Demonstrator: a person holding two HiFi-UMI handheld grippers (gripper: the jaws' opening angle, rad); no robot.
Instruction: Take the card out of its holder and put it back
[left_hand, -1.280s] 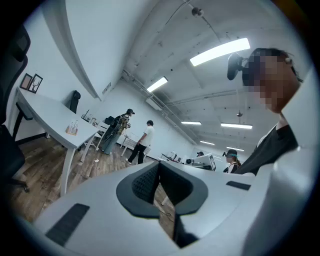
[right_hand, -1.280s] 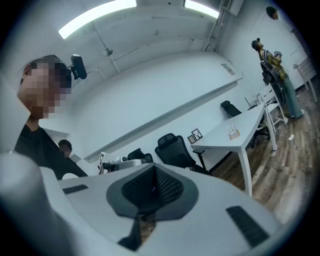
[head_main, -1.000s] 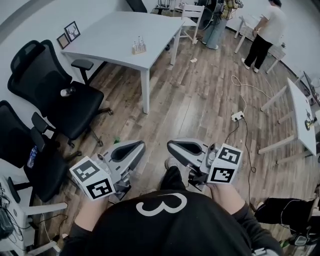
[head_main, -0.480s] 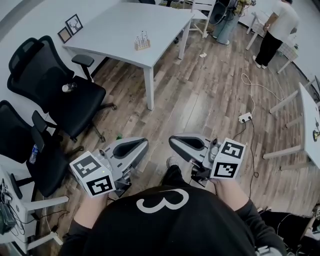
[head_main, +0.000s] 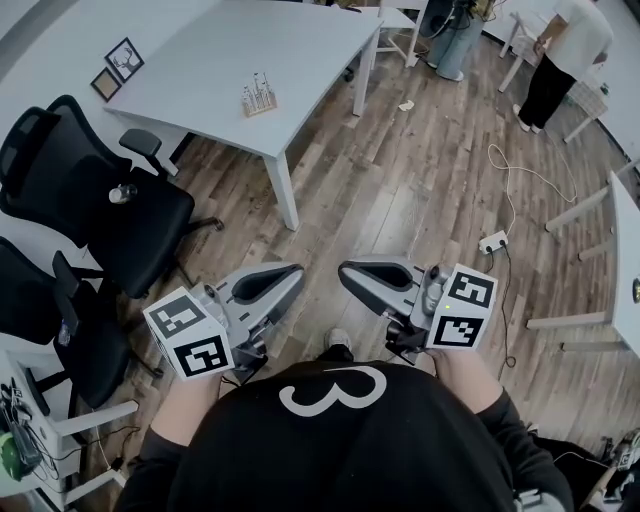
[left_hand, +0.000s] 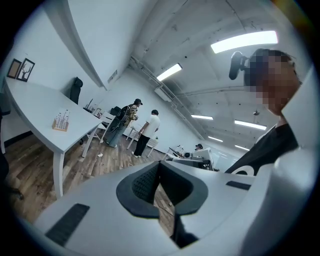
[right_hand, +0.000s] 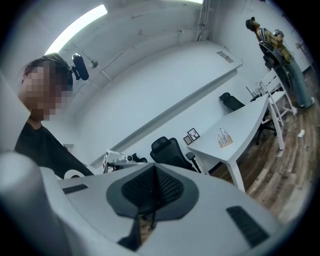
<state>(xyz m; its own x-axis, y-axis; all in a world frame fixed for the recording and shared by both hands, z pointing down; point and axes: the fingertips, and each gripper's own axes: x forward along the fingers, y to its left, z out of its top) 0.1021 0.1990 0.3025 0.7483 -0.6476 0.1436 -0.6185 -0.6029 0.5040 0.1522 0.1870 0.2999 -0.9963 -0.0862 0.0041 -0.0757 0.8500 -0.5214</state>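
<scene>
Left hand-held gripper (head_main: 288, 275) and right hand-held gripper (head_main: 350, 272): hanging side by side low over the wooden floor (head_main: 400, 190), just ahead of the black shirt (head_main: 330, 450), each with jaws pressing together and gripping nothing. Sitting well apart from both, on the white bench (head_main: 200, 50) and near its edge: the small wooden card holder (head_main: 258, 97), carrying cards standing upright. Resting at the bench's far corner, two picture frames (head_main: 124, 58); standing beside the bench, a black office chair (head_main: 110, 210).
</scene>
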